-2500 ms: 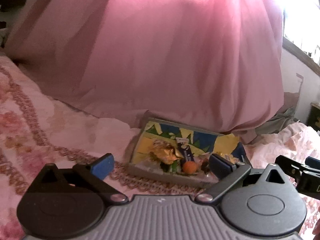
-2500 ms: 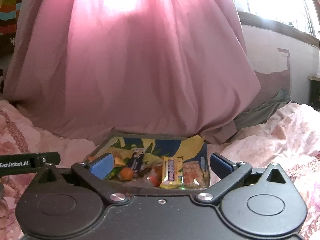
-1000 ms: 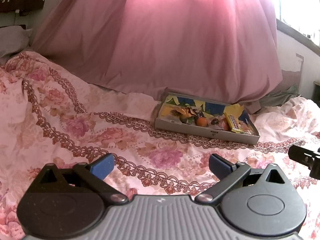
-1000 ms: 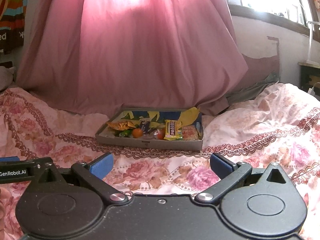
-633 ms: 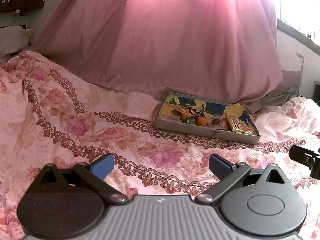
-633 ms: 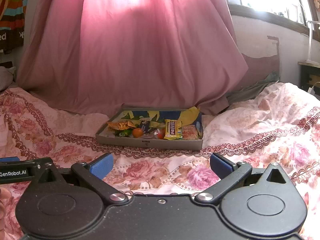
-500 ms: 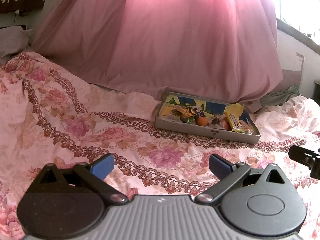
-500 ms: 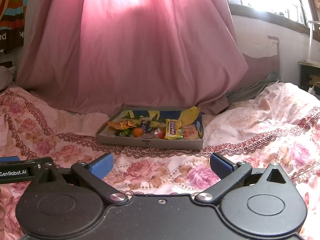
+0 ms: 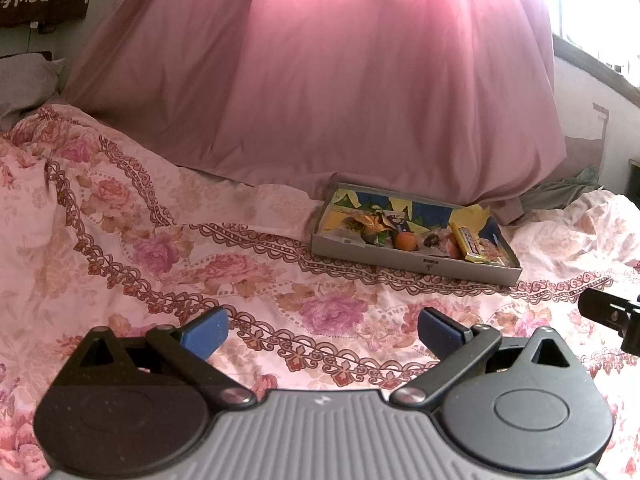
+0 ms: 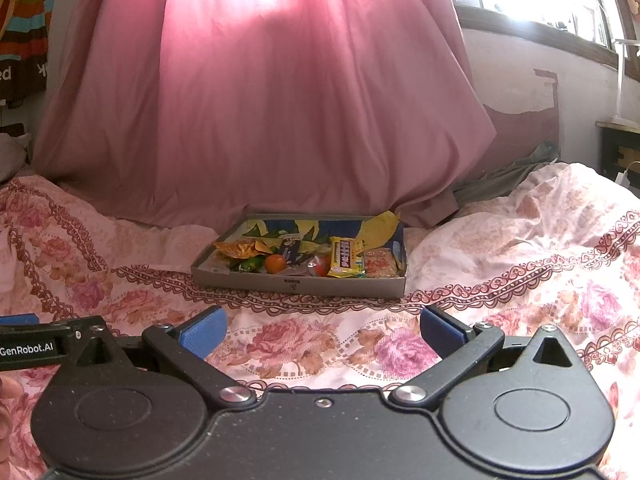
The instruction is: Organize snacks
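**Both jaws wide over the bedspread, snack tray well ahead**

Spread wide and empty, the left gripper and the right gripper hang side by side above a floral bedspread, their blue pads holding nothing. Well ahead of both, a shallow grey cardboard tray lies flat on the bedspread, just in front of a draped pink curtain. Inside it sit a yellow snack bar, an orange round sweet, a crumpled gold wrapper and a pale red-printed packet.
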A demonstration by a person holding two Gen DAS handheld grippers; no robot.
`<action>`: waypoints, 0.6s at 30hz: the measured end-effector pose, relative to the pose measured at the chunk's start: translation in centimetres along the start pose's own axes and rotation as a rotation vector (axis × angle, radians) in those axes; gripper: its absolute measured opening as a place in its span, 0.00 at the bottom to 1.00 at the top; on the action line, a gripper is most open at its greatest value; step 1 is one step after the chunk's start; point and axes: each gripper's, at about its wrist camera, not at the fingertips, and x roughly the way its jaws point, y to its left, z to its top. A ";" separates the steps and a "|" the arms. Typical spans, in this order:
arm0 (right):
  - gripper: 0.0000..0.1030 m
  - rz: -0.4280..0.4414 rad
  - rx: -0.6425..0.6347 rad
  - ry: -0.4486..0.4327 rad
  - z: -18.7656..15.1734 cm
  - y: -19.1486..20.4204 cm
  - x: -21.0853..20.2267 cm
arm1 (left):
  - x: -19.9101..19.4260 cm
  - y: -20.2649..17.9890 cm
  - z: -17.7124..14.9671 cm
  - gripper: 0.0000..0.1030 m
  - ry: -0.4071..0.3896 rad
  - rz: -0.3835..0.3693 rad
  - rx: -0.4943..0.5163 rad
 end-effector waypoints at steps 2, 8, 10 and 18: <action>0.99 0.000 0.001 0.000 0.0 0.0 0.0 | 0.0 0.0 0.0 1.00 0.001 0.000 0.000; 0.99 0.000 0.000 0.001 0.0 0.0 0.0 | 0.0 -0.2 0.0 1.00 0.000 0.001 0.002; 0.99 0.000 0.000 0.001 0.0 0.0 0.0 | 0.0 0.0 0.0 1.00 0.000 0.001 0.005; 0.99 0.001 0.001 0.007 -0.3 0.2 0.0 | 0.0 0.2 -0.1 1.00 -0.001 0.002 0.011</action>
